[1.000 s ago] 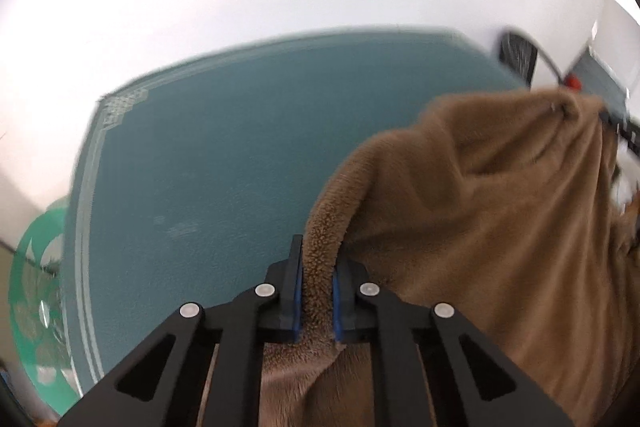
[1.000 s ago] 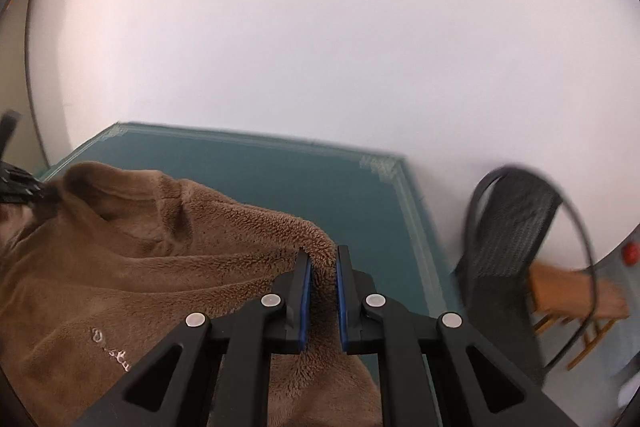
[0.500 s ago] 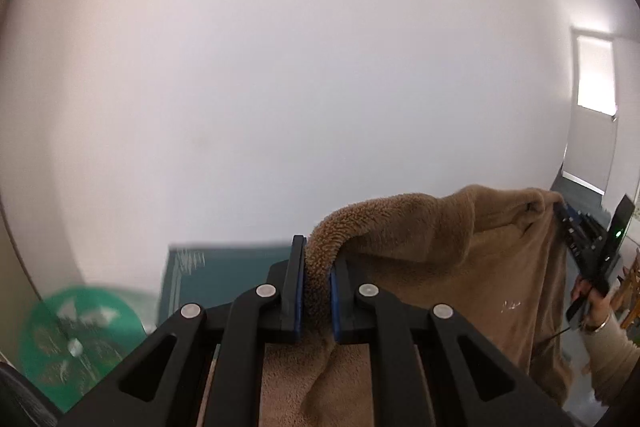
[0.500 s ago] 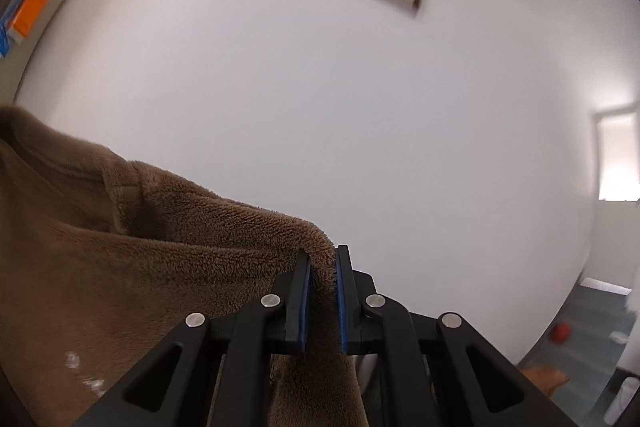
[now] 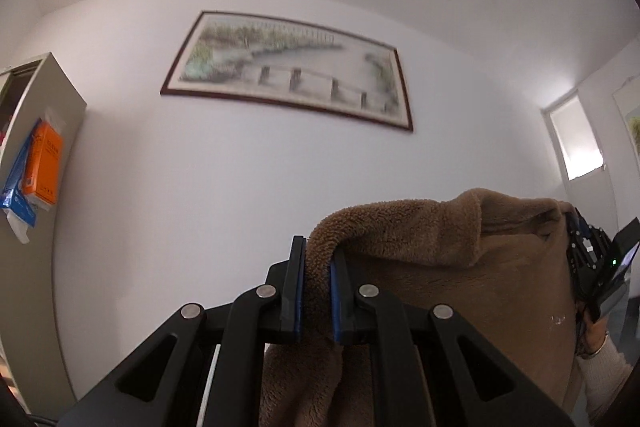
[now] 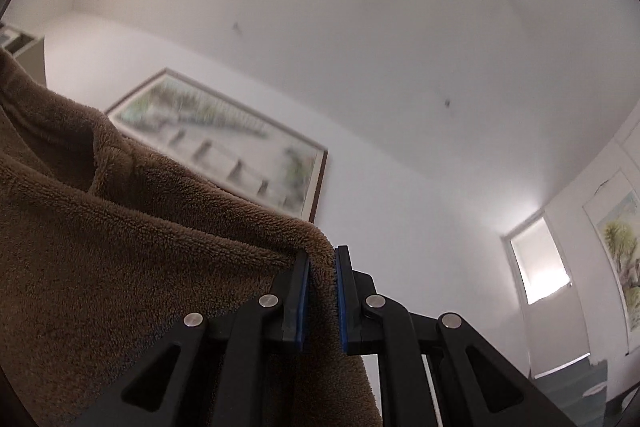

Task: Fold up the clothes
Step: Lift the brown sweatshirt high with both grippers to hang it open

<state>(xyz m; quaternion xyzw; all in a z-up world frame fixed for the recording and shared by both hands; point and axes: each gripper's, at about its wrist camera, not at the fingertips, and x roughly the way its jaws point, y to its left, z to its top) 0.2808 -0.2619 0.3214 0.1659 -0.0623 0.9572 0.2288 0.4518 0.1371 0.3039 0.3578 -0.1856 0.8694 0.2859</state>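
A brown fleece garment [image 5: 460, 267] hangs in the air, stretched between both grippers. My left gripper [image 5: 317, 259] is shut on one top corner of it. My right gripper [image 6: 322, 267] is shut on the other top corner, and the fleece [image 6: 120, 247] spreads to its left. In the left wrist view the right gripper [image 5: 576, 247] shows at the far right edge of the garment, with the holding hand below it. Both cameras tilt up at the wall and ceiling. The table is out of view.
A framed landscape painting [image 5: 292, 83] hangs on the white wall ahead. A tall cabinet [image 5: 36, 147] with an orange and a blue packet [image 5: 44, 163] stands at the left. A bright window [image 6: 540, 263] and another picture [image 6: 620, 251] are at the right.
Both grippers have risen and tilted upward with the garment. The teal table seen a second ago has dropped out of view; wall, painting and ceiling now fill the frames.
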